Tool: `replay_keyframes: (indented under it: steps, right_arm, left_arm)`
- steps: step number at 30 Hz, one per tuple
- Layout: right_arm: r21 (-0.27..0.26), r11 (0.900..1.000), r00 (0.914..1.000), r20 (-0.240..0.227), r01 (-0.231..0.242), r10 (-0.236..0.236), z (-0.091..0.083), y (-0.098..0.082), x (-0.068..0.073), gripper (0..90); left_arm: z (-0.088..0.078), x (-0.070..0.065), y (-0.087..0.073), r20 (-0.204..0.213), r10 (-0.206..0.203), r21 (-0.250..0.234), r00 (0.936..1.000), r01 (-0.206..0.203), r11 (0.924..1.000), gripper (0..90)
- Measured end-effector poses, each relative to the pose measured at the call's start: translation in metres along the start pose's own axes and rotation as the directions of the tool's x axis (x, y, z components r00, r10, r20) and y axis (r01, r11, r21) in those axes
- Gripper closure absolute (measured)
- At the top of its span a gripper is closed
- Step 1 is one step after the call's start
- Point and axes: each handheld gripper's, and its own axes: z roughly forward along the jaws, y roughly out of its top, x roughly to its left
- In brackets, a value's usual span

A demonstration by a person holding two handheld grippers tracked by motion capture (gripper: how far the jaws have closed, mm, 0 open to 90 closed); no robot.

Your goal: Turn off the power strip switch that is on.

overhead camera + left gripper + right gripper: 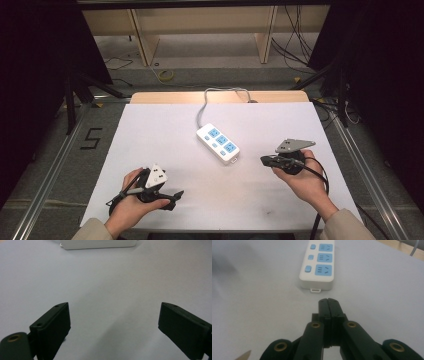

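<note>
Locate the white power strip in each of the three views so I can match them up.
High view: power strip lies at table centre, angled, cable running to the far edge.
Left gripper view: its white side shows at the top edge.
Right gripper view: upper centre, just beyond the closed jaws.
Shared landmark: the white table sheet.

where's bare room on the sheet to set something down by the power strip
Bare sheet lies left of the power strip, up to the far left corner. The near middle, between the left tongs and right tongs, is bare too. Tightest spot: between the strip's near end and the right tongs. The cable takes the far middle.
</note>
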Motion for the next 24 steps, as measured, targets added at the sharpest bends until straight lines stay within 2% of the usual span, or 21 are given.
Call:
replay_keyframes:
  steps: [7,24]
  right_arm:
    - [0.011,1.0,1.0,0.001,0.005,-0.005,0.009,0.012,0.001,90.0]
    - [0.062,0.998,0.9996,0.02,-0.021,0.02,0.03,0.037,-0.005,90.0]
  left_arm:
    - [-0.001,0.0,0.0,-0.002,-0.004,-0.004,1.0,0.004,1.0,10.1]
    - [0.0,0.0,0.001,0.001,-0.008,-0.004,1.0,0.008,1.0,10.7]
